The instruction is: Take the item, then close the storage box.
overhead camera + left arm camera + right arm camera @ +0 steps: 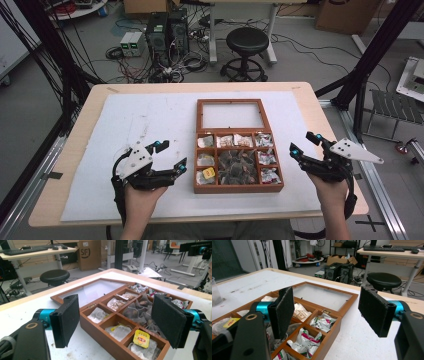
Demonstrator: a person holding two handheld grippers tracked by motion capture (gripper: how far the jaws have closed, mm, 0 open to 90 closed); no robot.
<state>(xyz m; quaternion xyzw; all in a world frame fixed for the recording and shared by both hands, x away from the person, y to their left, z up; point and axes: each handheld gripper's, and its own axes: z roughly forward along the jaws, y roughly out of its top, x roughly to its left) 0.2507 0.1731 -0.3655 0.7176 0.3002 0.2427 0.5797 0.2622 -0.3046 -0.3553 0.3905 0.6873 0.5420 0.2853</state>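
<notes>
The brown wooden tea box (pixel 238 187) with its glass-paned lid (pixel 230 114) folded flat back sits in the middle of the white-covered tabletop (pixel 125 130), between your two hands. Its compartments hold sachets: dark pyramid tea bags (pixel 235 164) in the large centre cell, a tea bag with a yellow tag (pixel 141 338) in the near-left corner cell, and green-and-white wrapped packets (pixel 305 340) down the right column.

Both grippers are clear of the box and carry nothing. The left gripper (pixel 169 156) hovers just beside the box's left wall with its fingers (pixel 65 320) spread wide, and its own view looks straight over the near-left cells. The right gripper (pixel 305 144) hangs near the right wall, fingers (pixel 375 310) likewise released and wide apart.

The work in hand looks like picking a sachet out of a cell, or else closing the lid; you cannot be sure which from here. If you pick, choose one cell first and bring the fingers down in line with its dividers, so neither pad catches the wooden partitions. Narrow the opening before you enter, since the cells are tight. Pinch the paper tag or a raised corner, not the heap. Keep the other gripper ready to steady the box wall, as a light box may slide on the sheet.
</notes>
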